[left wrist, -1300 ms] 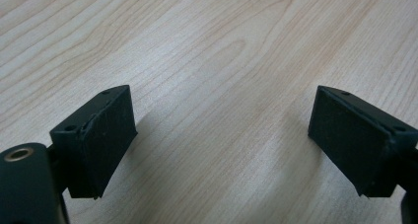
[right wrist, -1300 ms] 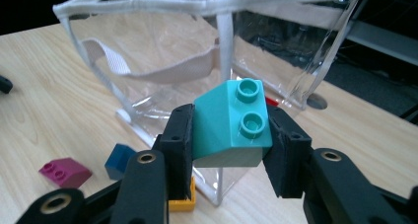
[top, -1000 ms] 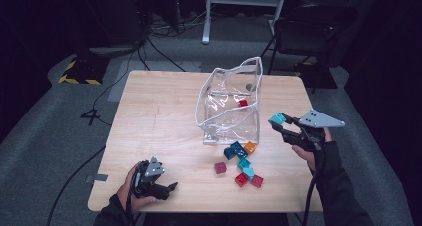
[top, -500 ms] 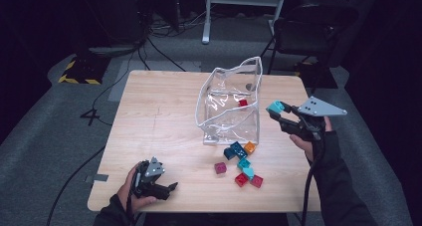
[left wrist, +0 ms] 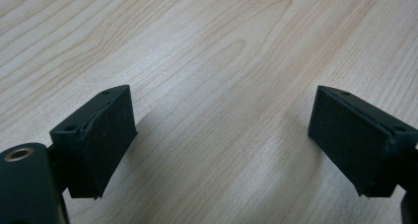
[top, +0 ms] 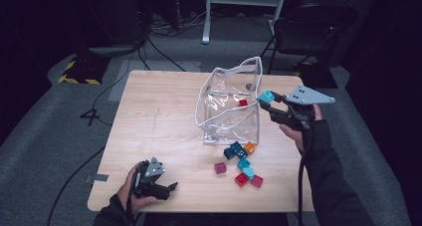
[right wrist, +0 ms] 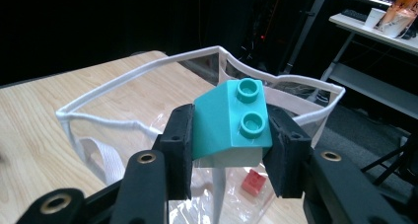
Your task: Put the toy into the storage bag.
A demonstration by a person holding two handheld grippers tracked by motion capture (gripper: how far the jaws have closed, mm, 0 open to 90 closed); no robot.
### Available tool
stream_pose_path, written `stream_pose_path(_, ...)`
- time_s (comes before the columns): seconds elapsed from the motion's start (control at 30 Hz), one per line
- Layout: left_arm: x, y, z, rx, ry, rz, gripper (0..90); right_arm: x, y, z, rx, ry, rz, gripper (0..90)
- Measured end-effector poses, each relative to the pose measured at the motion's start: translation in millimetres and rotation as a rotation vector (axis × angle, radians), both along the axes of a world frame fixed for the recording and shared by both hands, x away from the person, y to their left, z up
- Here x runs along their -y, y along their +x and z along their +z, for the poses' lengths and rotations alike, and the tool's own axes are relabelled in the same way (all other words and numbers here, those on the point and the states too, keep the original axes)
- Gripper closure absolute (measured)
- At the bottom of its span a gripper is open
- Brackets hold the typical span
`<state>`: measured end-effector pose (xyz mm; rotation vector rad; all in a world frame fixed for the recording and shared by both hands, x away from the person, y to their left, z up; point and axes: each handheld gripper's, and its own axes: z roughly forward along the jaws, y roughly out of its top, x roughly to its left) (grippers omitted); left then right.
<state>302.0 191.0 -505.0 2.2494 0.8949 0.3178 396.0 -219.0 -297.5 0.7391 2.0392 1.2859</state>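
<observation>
Since a second ago we have lifted our right gripper [top: 269, 101] with its teal brick [top: 265, 97] up and toward the bag [top: 230, 106]; our left gripper [top: 166, 188] has stayed put.

From the high view, the brick now sits just at the bag's right rim, above the table [top: 154, 116]. One red brick [top: 243, 102] lies inside the bag. A loose heap of bricks [top: 240, 161] rests on the table just in front of the bag: blue, orange, teal, magenta and red ones. Our left gripper lies low at the near left edge, well apart from all of it.

From the left gripper view, our jaws stand spread apart over bare wood [left wrist: 222, 61], with nothing between them.

From the right gripper view, our jaws pinch the teal brick [right wrist: 231, 123] by its two sides, studs turned toward the camera. It hangs over the bag's white rim [right wrist: 148, 73], and the red brick [right wrist: 254, 182] lies below it on the bag's floor.
</observation>
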Motion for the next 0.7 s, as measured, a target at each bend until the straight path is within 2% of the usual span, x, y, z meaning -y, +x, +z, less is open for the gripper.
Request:
stream_pose_path(0.33,-0.1,0.0,0.0,0.000,0.001,-0.001,11.0,-23.6,11.9,4.0,-0.011,0.001,0.012,59.2)
stream_pose_path(0.47,-0.1,0.0,0.1,0.000,0.002,-0.001,11.0,-36.6,19.7,5.7,-0.020,-0.022,0.011,59.2)
stream_pose_path(0.7,-0.1,-0.1,0.1,0.000,0.002,-0.001,11.0,-47.2,24.6,4.7,-0.032,-0.021,0.020,59.2)
